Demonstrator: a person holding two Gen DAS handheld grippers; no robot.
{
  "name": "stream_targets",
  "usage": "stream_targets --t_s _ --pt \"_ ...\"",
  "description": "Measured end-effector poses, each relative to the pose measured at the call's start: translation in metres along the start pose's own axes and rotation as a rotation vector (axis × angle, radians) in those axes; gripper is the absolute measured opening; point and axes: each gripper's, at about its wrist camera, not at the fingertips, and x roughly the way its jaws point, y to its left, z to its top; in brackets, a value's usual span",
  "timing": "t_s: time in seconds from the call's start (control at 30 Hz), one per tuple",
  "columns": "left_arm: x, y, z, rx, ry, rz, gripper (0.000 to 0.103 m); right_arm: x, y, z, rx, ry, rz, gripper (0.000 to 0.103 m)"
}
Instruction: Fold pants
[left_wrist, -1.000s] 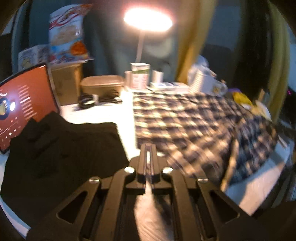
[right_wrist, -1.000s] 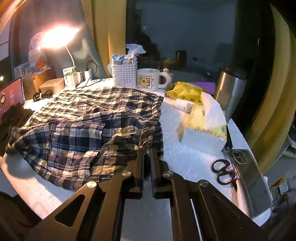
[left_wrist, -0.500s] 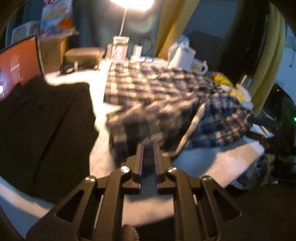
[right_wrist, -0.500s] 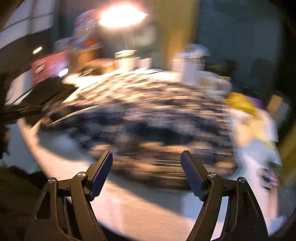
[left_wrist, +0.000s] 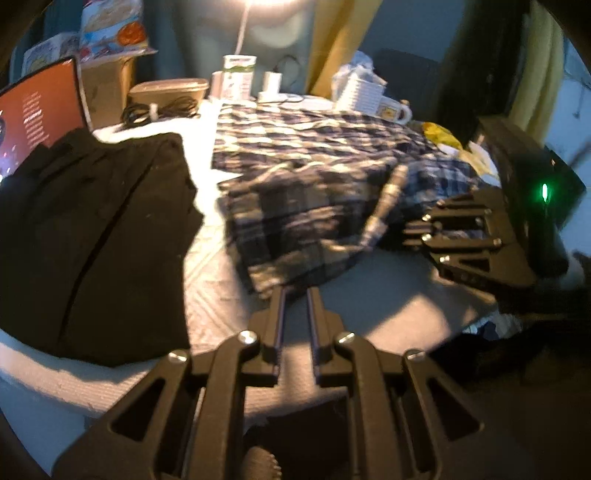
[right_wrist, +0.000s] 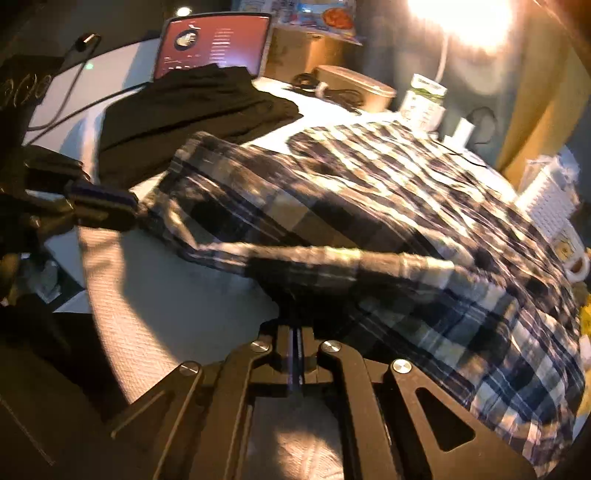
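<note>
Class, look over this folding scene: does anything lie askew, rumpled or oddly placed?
Yes. The plaid pants lie bunched and crooked on the white table cover, the waistband folded over in a skewed ridge. Beside them a black garment sits in a neater pile, one edge against the laptop screen.

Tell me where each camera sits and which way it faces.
Left wrist: on the left gripper, looking down across the table at the plaid pants; its fingers, just opened slightly, pinch the edge; right gripper at right.
Right wrist: on the right gripper, facing across the pants toward the laptop; fingers shut on the fabric; left gripper at left.
Shared: pants, black garment, laptop, both grippers.
</note>
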Motion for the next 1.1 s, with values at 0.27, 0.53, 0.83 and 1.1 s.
stream_targets --t_s 0.27,0.53,0.83,1.1 --pt "-0.024 -0.028 -0.002 0.116 -0.027 -0.052 0.013 -0.075 -0.002 -0.001 0.061 -0.057 0.159 0.001" --pt "-0.005 -0.04 0.005 0.12 -0.015 -0.012 0.013 -0.05 0.004 -0.019 0.07 0.027 0.229 0.001" --pt "0.006 0.008 0.048 -0.03 -0.068 0.031 0.013 -0.042 0.021 -0.023 -0.002 0.072 0.293 0.001" --pt "-0.024 0.064 0.047 -0.126 -0.108 0.061 0.014 -0.066 0.008 -0.043 0.012 0.051 0.257 0.015"
